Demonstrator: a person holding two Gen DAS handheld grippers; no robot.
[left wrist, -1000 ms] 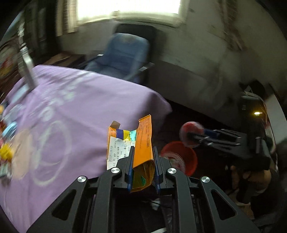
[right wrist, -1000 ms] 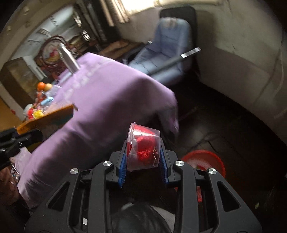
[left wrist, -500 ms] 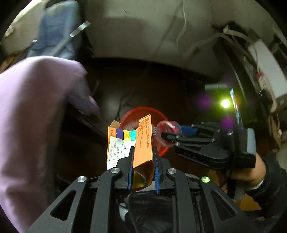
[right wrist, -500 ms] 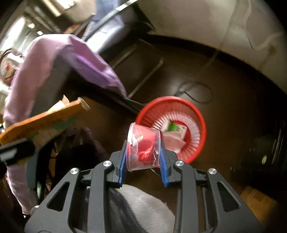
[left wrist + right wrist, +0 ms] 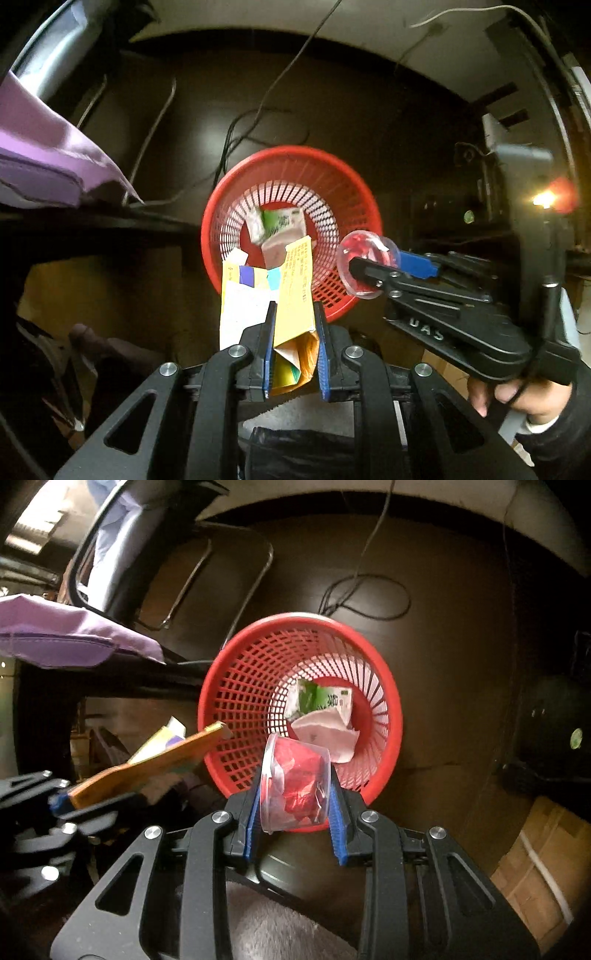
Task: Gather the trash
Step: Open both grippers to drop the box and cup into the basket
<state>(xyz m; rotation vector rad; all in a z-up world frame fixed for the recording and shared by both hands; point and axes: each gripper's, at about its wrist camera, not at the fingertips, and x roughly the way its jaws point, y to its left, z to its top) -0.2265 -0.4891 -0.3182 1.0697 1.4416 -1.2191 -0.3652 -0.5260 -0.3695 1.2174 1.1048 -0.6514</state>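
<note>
Writing first: the orange carton (image 5: 295,291) in your left tongs (image 5: 294,332) carries columns of small print down its face, too fine to read, and the body of your right tongs (image 5: 373,271) shows raised letters that look like "DAS" (partly cut off, so don't bank on it). Down in the red basket (image 5: 236,192) a green-and-white packet (image 5: 319,701) bears a character or two, not legible from here. Now the grips: your left tongs are clamped tight on that orange carton, blue pads pressing both sides, with a white printed slip (image 5: 240,306) and its blue and teal patches fanned out just to its left. Your right tongs are closed on a clear plastic cup (image 5: 295,784) stuffed with crumpled red wrapper, the cup lying on its side between the pads. Both loads hang above the basket, which sits on the dark floor (image 5: 461,627); the cup is over its near rim, the carton by its near-left edge. Crumpled white paper (image 5: 325,738) rests inside beside the green packet. Compared with a second ago, what a change: back then you were looking across the purple-covered desk (image 5: 48,155) toward a blue chair, and now both tongs point steeply down, the basket fills the middle of both views, and only a corner of purple cloth shows at upper left.
</note>
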